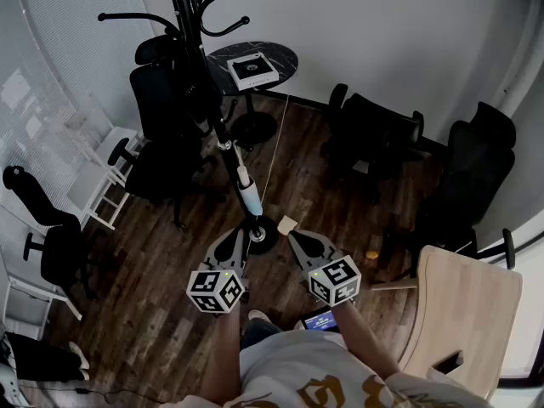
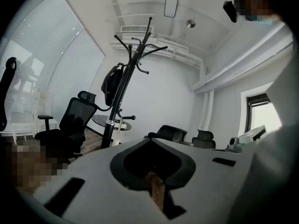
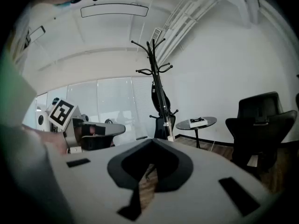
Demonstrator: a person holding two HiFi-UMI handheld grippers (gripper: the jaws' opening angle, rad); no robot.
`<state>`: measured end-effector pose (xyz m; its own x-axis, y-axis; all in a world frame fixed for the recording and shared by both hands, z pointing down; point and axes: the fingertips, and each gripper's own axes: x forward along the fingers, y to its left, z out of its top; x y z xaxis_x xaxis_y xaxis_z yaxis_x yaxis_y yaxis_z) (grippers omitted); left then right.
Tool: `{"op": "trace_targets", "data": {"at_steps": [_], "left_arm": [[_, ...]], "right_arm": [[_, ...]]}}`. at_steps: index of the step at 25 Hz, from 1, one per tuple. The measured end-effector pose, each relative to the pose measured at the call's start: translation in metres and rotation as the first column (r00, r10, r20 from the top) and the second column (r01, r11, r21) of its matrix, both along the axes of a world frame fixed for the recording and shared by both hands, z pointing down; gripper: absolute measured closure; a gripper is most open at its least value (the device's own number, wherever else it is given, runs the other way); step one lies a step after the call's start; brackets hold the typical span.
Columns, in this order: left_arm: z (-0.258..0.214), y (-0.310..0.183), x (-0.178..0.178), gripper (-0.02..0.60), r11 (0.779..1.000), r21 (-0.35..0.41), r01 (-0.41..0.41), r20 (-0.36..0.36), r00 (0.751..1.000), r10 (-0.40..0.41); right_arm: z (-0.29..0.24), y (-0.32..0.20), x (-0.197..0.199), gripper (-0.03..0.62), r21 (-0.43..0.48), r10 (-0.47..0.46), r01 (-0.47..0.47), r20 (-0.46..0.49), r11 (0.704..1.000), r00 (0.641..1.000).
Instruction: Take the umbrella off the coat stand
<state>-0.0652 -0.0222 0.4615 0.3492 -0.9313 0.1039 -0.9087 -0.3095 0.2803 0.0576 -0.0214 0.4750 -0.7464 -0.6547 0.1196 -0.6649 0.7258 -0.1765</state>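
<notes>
The black coat stand [image 1: 197,66] rises from a round base [image 1: 262,235] on the wood floor, just ahead of both grippers. A dark folded bundle, apparently the umbrella [image 2: 112,84], hangs from its upper hooks against the pole; it also shows as the umbrella [image 3: 159,96] in the right gripper view. Lower on the pole a white and pale blue piece [image 1: 247,188] lies along it. My left gripper [image 1: 239,233] and right gripper [image 1: 296,237] are held side by side short of the stand, both shut on nothing. In their own views the left gripper [image 2: 150,139] and right gripper [image 3: 152,141] point toward the stand.
A round black table [image 1: 285,56] with a white box [image 1: 252,70] stands behind the stand. Black office chairs [image 1: 166,100] crowd its left, more chairs [image 1: 374,138] sit at the right. A pale wooden chair [image 1: 463,313] is beside me. Window blinds [image 1: 51,75] line the left.
</notes>
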Motion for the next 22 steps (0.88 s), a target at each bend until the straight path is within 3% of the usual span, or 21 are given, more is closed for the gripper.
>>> {"op": "trace_targets", "data": {"at_steps": [9, 22], "left_arm": [[0.001, -0.002, 0.002, 0.561, 1.000, -0.017, 0.009, 0.031, 0.999, -0.009], [0.005, 0.000, 0.000, 0.561, 0.999, -0.038, 0.025, 0.068, 0.997, -0.022]], "right_arm": [[-0.002, -0.003, 0.004, 0.583, 0.013, 0.011, -0.011, -0.002, 1.000, 1.000], [0.013, -0.013, 0.009, 0.582, -0.055, 0.061, -0.060, 0.027, 0.997, 0.998]]}}
